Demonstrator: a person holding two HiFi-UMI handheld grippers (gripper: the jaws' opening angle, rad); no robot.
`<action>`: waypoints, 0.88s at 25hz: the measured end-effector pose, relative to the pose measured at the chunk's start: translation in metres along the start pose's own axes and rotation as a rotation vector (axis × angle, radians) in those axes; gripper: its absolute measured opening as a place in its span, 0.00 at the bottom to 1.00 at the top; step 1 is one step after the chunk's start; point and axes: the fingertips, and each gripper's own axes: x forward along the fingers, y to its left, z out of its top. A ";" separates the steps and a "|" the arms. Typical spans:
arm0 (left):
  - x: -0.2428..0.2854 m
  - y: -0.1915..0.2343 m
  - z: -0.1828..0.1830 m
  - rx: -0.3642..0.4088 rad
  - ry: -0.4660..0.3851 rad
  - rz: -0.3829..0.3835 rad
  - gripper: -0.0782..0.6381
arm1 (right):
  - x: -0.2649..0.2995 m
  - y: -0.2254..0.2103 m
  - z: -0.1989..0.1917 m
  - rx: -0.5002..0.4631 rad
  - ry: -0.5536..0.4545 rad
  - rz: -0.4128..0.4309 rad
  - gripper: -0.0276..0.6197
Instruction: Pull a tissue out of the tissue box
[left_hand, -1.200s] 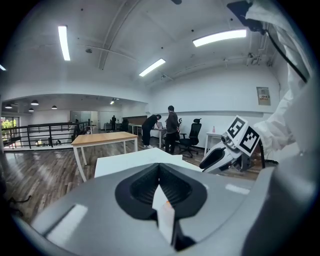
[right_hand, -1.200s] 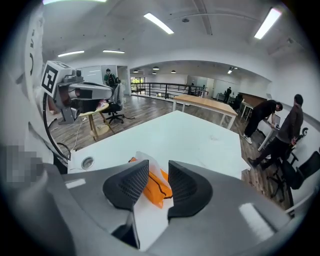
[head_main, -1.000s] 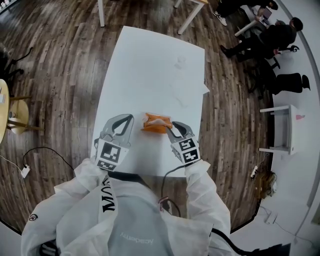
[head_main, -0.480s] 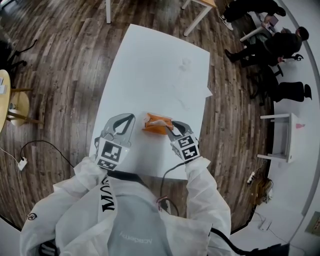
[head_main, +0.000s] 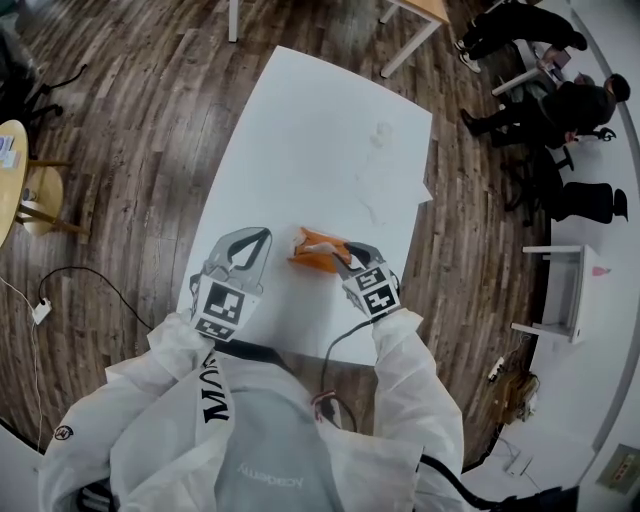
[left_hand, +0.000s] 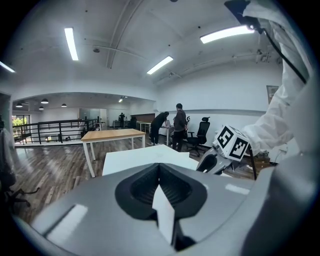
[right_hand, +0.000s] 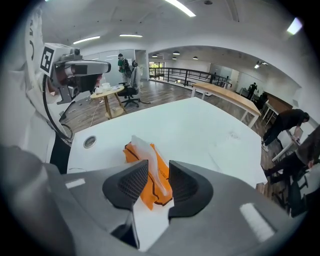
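A: Where is the tissue box (head_main: 318, 250)?

B: It is orange. It lies on the white counter (head_main: 300, 140), in the middle of the head view, near the counter's lower edge.

A: Is a tissue (right_hand: 141, 148) coming out?

B: Yes. A white one sticks up out of the top of the box.

A: What about the right gripper (head_main: 340, 257)?

B: It is at the right end of the box and tips down toward it. Its jaws are apart. In the right gripper view the tissue and the box show in the gap between the two jaws. The jaws are not squeezing the tissue.

A: And the left gripper (head_main: 258, 238)?

B: It is just to the left of the box and does not touch it. Its jaws are clenched tight, with nothing in them.

A: What else is there?

B: A brown wood floor (head_main: 130, 150) goes all around the counter. Some people (head_main: 560, 100) are in the upper right of the head view.
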 end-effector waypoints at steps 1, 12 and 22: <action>0.000 0.001 -0.001 -0.002 0.001 0.004 0.11 | 0.002 0.000 0.001 -0.006 0.004 0.007 0.25; -0.006 0.010 -0.006 -0.010 0.010 0.043 0.11 | 0.019 0.007 0.003 -0.078 0.058 0.071 0.24; -0.005 0.010 -0.005 -0.004 0.017 0.031 0.11 | 0.024 0.012 0.004 -0.066 0.060 0.092 0.22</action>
